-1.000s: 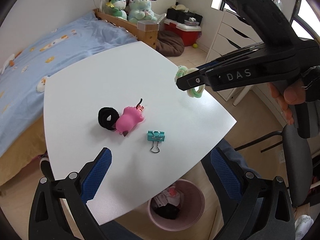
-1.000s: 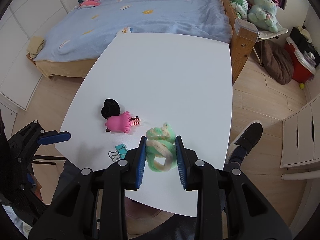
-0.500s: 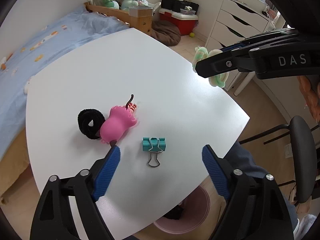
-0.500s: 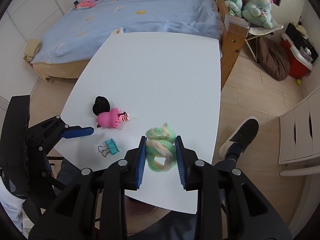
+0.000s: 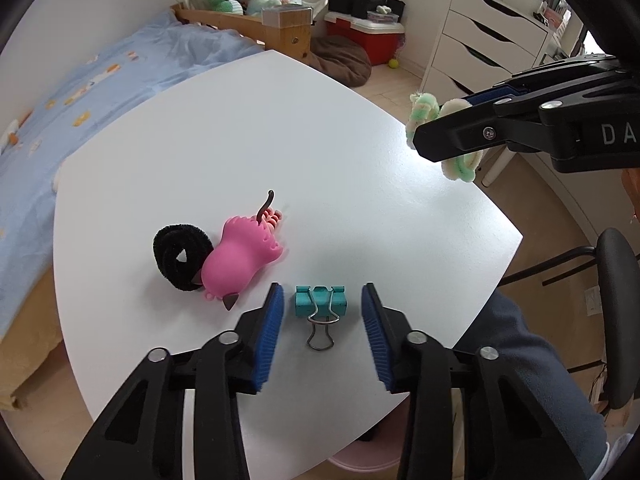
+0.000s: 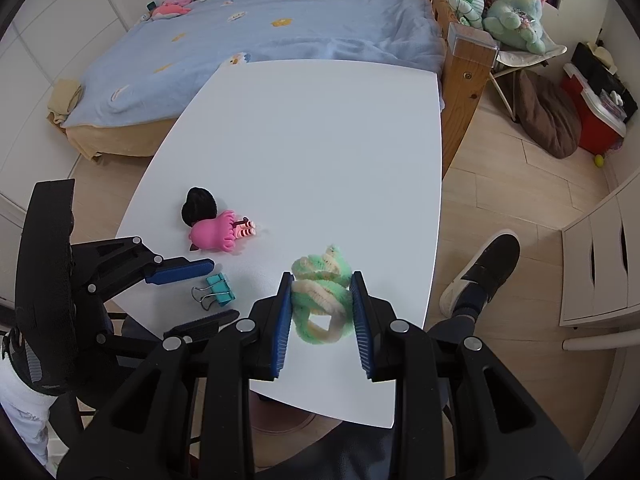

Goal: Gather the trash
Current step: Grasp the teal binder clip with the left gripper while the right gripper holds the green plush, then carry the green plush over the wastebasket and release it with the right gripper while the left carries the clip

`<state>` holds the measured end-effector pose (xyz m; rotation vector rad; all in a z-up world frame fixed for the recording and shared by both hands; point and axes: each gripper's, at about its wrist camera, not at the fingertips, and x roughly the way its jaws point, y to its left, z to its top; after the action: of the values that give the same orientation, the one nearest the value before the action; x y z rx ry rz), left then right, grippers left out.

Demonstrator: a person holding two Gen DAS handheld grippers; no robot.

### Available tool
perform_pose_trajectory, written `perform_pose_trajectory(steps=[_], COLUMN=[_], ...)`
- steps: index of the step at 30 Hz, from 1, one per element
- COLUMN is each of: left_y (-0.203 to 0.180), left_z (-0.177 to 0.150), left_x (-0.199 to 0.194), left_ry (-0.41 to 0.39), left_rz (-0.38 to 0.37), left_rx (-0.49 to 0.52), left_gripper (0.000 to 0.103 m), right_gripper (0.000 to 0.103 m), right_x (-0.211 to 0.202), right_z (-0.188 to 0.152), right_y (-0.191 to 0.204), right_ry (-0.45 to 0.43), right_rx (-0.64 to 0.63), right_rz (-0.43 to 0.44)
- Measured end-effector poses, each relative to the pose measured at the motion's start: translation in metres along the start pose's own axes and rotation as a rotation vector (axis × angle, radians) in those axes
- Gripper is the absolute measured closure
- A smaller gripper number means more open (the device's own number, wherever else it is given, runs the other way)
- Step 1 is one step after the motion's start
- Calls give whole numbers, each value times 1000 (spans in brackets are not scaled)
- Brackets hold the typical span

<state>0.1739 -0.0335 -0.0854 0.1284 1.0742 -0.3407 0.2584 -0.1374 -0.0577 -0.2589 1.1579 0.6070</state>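
A: Left gripper [image 5: 322, 322]?
B: Low over the white table [image 5: 320, 152], jaws closing, teal binder clip [image 5: 321, 305] between the blue pads. Small gap on both sides, so the pads aren't on it. Clip lies flat, wire handles pointing back toward the gripper.

A: Same from the other camera?
B: Yes. The right wrist view has the left gripper [image 6: 196, 292] coming in from the left, one finger on each side of the binder clip [image 6: 218, 288], near the table's front-left edge.

A: Right gripper [image 6: 322, 312]?
B: Jaws narrow, clamped on a green-and-cream pipe-cleaner tangle [image 6: 322, 292]. Pads press both sides and the loops hang out below. In the left view the right gripper [image 5: 448, 136] holds the tangle [image 5: 424, 108] up in the air at the table's right edge.

A: Other stuff on the table?
B: Pink rubber toy [image 5: 242, 254] on its side, touching a black pipe-cleaner coil [image 5: 180, 254] on its left. Both just left of the clip, not touching it.

A: Bin?
B: A sliver of a pink bin [image 5: 362, 460] under the table's near edge. Can't see inside it.

A: Person?
B: Dark blue sleeve or trouser leg [image 5: 532, 364] lower right, and a black shoe [image 6: 486, 270] on the wood floor.

A: Background?
B: Bed with a blue cover [image 6: 280, 28], plush toys [image 6: 514, 12], white drawers [image 5: 488, 36].
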Motion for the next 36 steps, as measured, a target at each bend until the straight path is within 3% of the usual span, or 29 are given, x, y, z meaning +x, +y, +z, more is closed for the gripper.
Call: perform_pose_trajectory(steps=[1, 10, 19, 36], left_y=[0, 1, 2, -19], left_z=[0, -3, -17, -52], left_x=[0, -8, -45, -108], left_ry=[4, 13, -28, -117], left_rz=[5, 23, 27, 29], left_rx=[0, -17, -41, -6], left_gripper=[78, 79, 79, 78], right_gripper=[75, 75, 75, 75], right_x=[0, -1, -18, -71], right_z=[0, -2, -12, -76], right_y=[0, 8, 28, 63], right_ry=[-1, -15, -48, -159], right_rx=[0, -20, -85, -211], right_rz=[0, 3, 12, 54])
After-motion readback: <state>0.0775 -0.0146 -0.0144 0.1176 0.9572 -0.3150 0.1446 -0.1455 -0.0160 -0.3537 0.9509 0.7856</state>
